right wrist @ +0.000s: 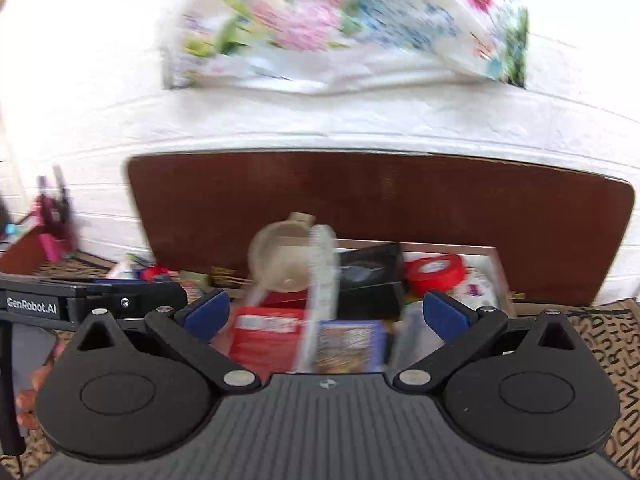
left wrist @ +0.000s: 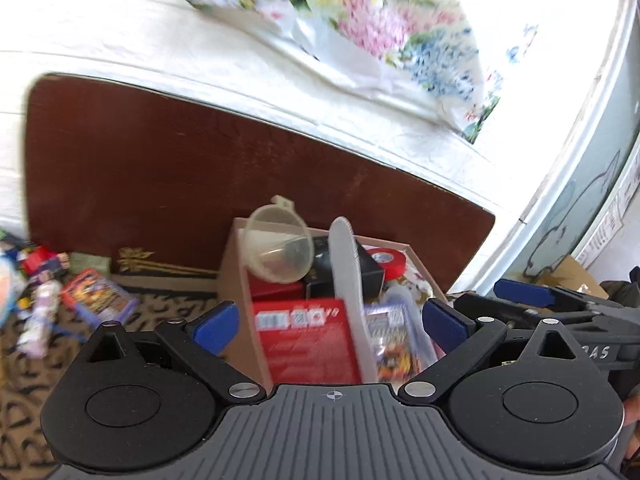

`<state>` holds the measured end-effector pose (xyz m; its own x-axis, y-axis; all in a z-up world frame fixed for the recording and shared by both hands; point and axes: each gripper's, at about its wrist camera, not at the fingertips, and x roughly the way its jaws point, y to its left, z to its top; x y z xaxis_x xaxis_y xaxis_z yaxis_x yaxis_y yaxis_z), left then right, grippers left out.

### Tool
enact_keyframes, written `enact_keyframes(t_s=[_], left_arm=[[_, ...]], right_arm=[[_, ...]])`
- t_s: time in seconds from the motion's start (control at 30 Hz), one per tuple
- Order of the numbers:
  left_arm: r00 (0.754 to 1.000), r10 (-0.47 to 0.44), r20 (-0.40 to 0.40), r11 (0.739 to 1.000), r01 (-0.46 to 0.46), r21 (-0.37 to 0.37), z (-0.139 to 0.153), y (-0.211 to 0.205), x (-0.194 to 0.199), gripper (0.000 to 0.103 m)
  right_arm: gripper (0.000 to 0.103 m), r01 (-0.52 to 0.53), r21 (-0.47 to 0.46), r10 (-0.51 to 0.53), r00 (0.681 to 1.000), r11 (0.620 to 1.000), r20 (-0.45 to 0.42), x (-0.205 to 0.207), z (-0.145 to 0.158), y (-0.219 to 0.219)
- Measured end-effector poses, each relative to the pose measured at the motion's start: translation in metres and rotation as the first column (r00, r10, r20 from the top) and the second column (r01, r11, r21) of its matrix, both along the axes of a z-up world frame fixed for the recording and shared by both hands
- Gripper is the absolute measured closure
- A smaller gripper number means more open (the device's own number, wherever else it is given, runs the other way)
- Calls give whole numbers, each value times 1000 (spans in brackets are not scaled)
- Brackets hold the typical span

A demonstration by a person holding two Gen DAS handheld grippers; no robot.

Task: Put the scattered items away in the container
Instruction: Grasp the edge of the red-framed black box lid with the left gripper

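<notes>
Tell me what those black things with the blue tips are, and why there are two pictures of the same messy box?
A person holds a grabber tool in each hand, and each has a little camera looking along its two fingers. One picture comes from the left gripper, the other from the right gripper. The blue bits are soft fingertips. Both grabbers are wide open and hold nothing. In front of them a cardboard box stands on a patterned carpet, already stuffed with a clear funnel, red tape, a red packet and a white flat stick. More small packets lie on the carpet at the left, not yet tidied.
</notes>
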<state>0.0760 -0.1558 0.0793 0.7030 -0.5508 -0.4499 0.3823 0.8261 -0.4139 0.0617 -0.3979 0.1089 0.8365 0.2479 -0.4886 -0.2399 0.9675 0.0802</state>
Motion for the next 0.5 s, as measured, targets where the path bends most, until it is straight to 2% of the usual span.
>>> enact_keyframes(t_s=[0.1, 0.17, 0.3, 0.4, 0.5], left_arm=[[999, 48, 4, 999, -48, -1, -7, 27, -33, 0], [996, 84, 0, 996, -84, 23, -16, 44, -50, 0], [991, 133, -29, 989, -131, 72, -45, 74, -78, 0], [983, 173, -57, 979, -165, 121, -72, 90, -86, 0], [974, 207, -88, 969, -192, 155, -97, 104, -87, 0]], right_arm=[[1, -52, 11, 51, 998, 999, 31, -26, -1, 17], [1, -75, 5, 75, 996, 997, 44, -43, -4, 30], [1, -70, -5, 70, 996, 998, 50, -71, -25, 53], [1, -60, 25, 60, 998, 998, 11, -85, -55, 67], [1, -58, 19, 59, 995, 998, -84, -88, -94, 88]])
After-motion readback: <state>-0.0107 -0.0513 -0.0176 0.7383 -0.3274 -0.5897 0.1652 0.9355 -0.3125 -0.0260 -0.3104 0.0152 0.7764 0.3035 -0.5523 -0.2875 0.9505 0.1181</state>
